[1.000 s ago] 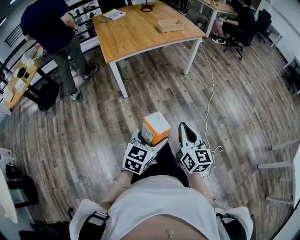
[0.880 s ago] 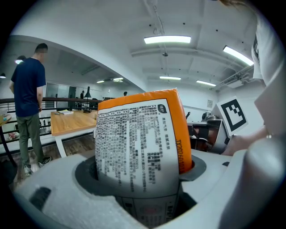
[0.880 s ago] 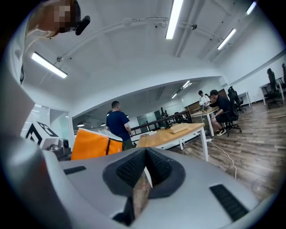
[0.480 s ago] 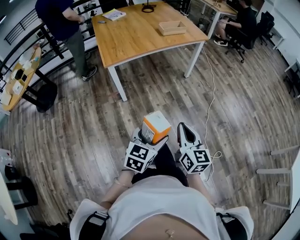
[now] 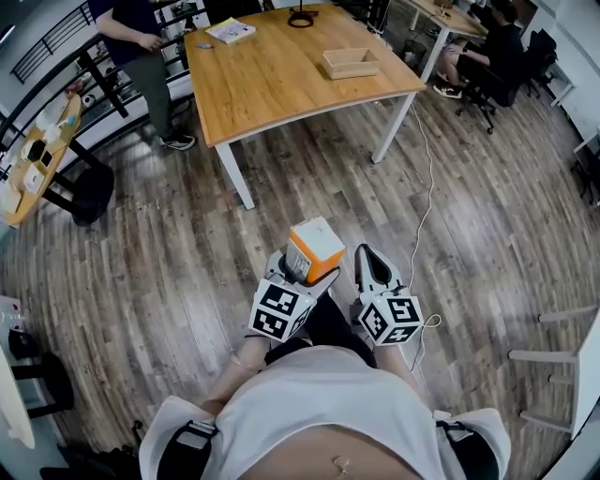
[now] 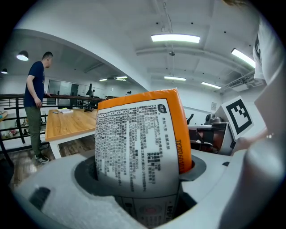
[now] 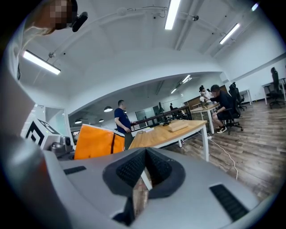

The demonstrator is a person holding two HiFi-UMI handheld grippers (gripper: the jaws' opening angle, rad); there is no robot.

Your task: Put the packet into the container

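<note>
An orange and white packet (image 5: 314,248) stands upright between the jaws of my left gripper (image 5: 309,261), which is shut on it in front of my body. Its printed white face (image 6: 138,143) fills the left gripper view. My right gripper (image 5: 371,260) is beside it to the right, jaws shut with nothing between them (image 7: 144,172). The packet's orange side (image 7: 96,141) shows at the left of the right gripper view. The container, a shallow wooden tray (image 5: 351,63), sits far ahead on the wooden table (image 5: 272,80) and also appears as the tray (image 7: 178,126) in the right gripper view.
A person (image 5: 141,37) stands at the table's far left corner by a black railing. Another person (image 5: 492,42) sits at a desk at the back right. A white cable (image 5: 424,197) runs across the wood floor. A booklet (image 5: 228,29) lies on the table.
Both grippers and the packet keep their pose. The table and tray have shifted slightly in the head view, and the standing person has moved away toward the top left.
</note>
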